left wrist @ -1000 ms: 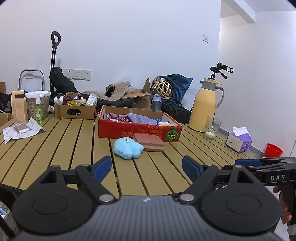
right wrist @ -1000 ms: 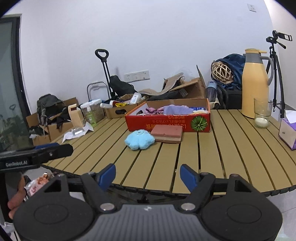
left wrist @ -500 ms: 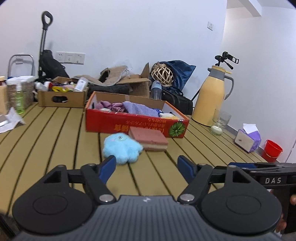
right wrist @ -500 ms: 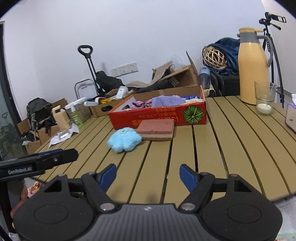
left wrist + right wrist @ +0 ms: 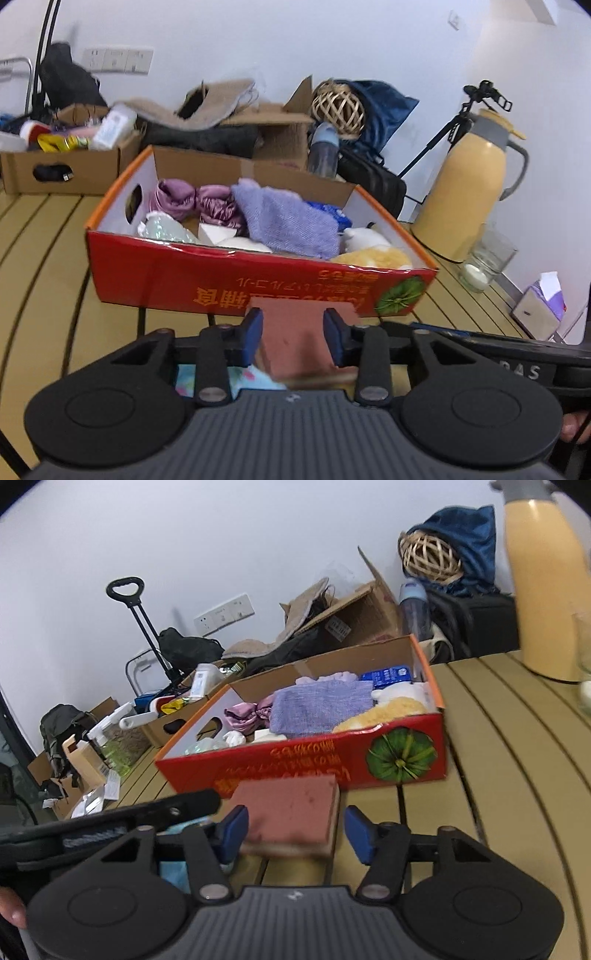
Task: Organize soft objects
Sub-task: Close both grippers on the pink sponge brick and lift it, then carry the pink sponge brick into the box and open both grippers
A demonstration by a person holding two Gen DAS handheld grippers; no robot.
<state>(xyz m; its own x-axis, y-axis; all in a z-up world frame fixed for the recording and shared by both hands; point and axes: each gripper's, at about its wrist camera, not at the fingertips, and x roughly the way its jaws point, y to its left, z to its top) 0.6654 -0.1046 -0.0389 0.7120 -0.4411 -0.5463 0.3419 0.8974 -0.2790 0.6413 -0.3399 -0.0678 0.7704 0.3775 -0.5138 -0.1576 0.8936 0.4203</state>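
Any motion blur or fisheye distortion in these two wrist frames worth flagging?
Left wrist: the pink sponge smears with motion blur, the table slats bow. Right wrist: the yellow jug and the glass blur at the edge; dark corners show in both.

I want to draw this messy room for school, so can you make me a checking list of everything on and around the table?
Surface: slatted tan table, bare at the right.
Job's things: pink sponge lies on the table in front of the red box; blue plush toy beside it, mostly hidden. The box already holds a purple towel and other soft bits.
Clutter: yellow jug, glass, tissue box, brown box of odds and ends.
Grippers: left tool and right tool both closing, pads either side of the sponge, not pressing.
Cables: nothing seen.
Surroundings: white wall, sockets, tripod, bags, woven ball.
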